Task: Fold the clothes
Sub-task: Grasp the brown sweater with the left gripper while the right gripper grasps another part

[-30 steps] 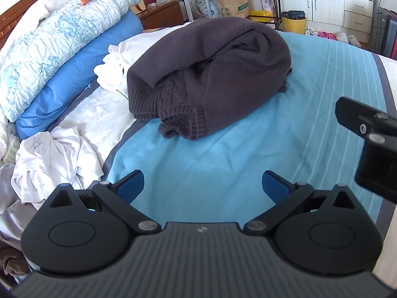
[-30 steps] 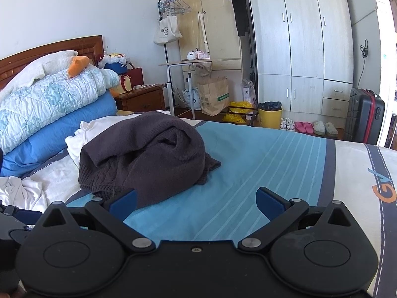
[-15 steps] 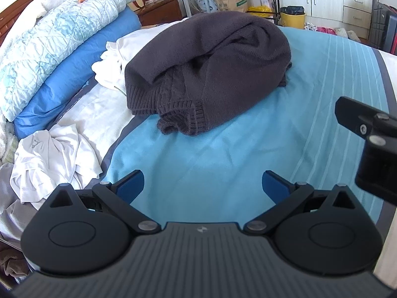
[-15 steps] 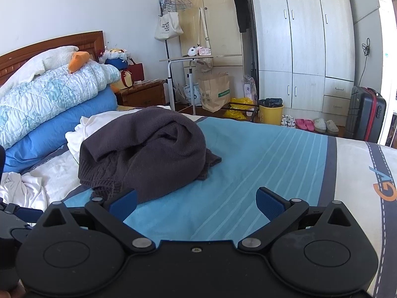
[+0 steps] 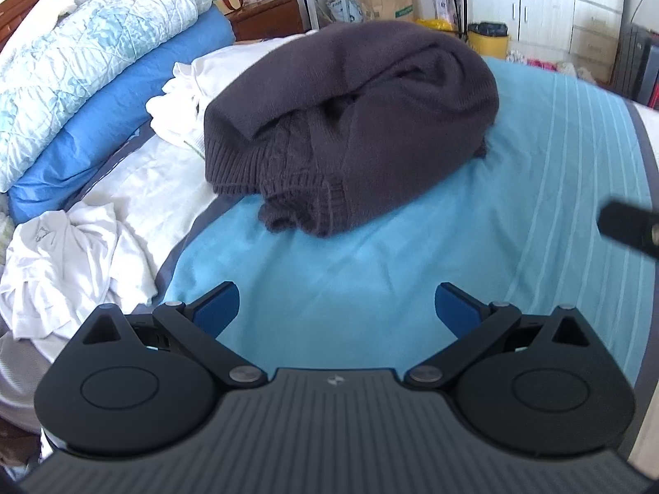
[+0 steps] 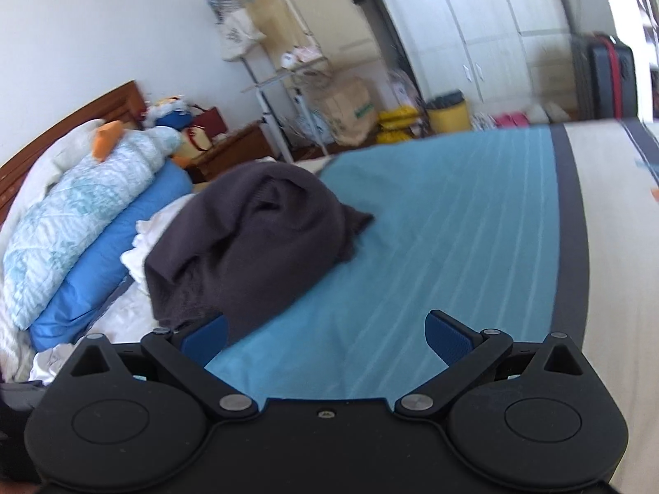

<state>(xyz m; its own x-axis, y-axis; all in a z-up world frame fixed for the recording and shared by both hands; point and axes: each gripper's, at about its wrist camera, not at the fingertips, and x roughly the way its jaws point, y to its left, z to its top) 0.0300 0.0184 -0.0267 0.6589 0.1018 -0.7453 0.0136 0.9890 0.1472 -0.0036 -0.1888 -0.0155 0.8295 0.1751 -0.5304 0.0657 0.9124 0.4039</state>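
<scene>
A blue bedspread [image 5: 370, 255] is spread under both claws. A dark sweater [image 5: 354, 123] is heaped on it, ahead of the left claw [image 5: 335, 306] and ahead-left of the right claw [image 6: 325, 337], apart from both. White clothes [image 5: 74, 255] are crumpled to the left claw's left; the garment type cannot be told. Both claws are held wide apart, with nothing gripped. The right view is blurred.

Each wrist camera looks forward over its spread fingers, low above the bed [image 5: 370, 271], the left view pitched down, the right view rolled and aimed higher; both share the dark sweater [image 5: 350, 123] and headboard-side bedding.
</scene>
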